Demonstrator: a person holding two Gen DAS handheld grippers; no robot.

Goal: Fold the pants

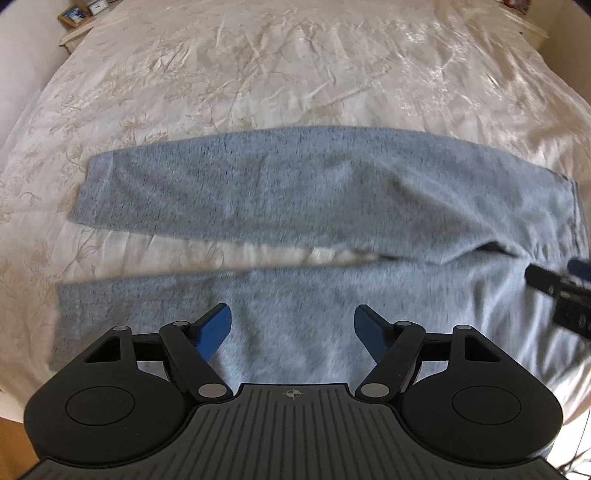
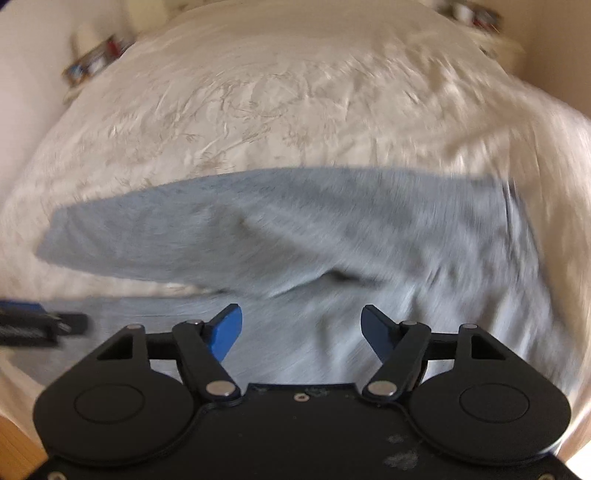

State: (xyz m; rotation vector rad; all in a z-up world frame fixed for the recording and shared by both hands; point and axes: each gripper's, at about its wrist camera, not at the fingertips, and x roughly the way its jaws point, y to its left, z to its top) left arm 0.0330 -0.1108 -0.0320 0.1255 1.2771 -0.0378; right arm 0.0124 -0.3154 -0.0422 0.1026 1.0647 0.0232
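Observation:
Light blue-grey pants [image 1: 295, 192] lie flat on the bed, legs pointing left, waistband at the right. The two legs are spread with a gap of bedspread between them. My left gripper [image 1: 291, 328] is open and empty above the near leg. My right gripper [image 2: 301, 328] is open and empty above the pants [image 2: 295, 221] near the crotch and waist. The right gripper also shows at the right edge of the left wrist view [image 1: 561, 291]. The left gripper shows at the left edge of the right wrist view [image 2: 33, 325]. The right wrist view is blurred.
The bed has a wrinkled cream bedspread [image 1: 295, 74] with a faint floral pattern. A nightstand with a photo frame [image 1: 74, 14] stands at the far left. Another nightstand [image 1: 532, 29] is at the far right. Wood floor [image 1: 11, 450] shows at the near left.

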